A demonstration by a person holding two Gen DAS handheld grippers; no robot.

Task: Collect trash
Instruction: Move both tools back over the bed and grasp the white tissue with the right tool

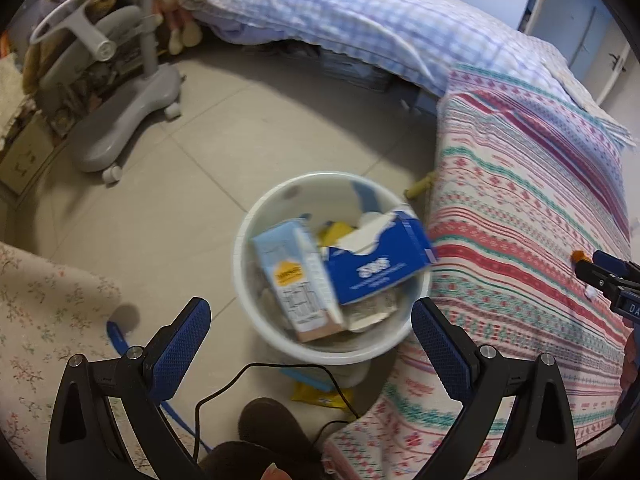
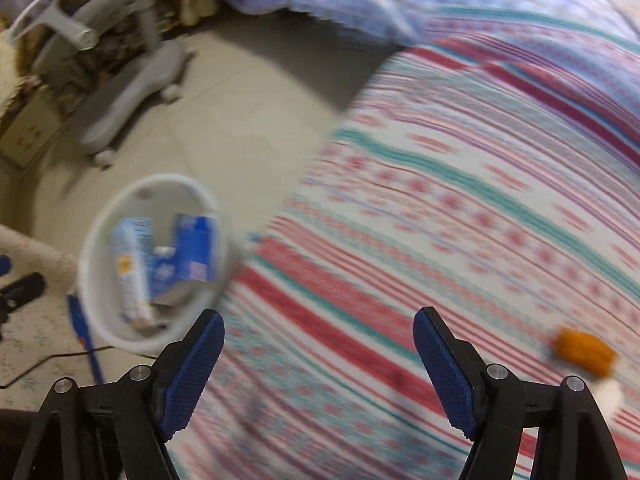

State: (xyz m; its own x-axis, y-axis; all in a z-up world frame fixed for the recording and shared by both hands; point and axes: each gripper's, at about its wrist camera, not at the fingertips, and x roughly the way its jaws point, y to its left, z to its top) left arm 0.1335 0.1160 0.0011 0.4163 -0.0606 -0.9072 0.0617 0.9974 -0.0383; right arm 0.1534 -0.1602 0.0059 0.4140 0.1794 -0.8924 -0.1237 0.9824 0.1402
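Orange scrap point(image 2: 584, 350) lies on the striped bedspread point(image 2: 440, 200), just right of the right gripper point(image 2: 320, 360), the nearer one. Both grippers are released, empty. Bin point(image 1: 256, 280) stands left, beneath the left gripper point(image 1: 312, 344).

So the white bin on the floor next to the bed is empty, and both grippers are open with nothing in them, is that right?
Not quite: the white bin isn't empty. The left wrist view shows a blue tissue box and a light blue carton in it. The rest holds: it stands on the floor beside the bed, and the left gripper and right gripper are both open and empty.
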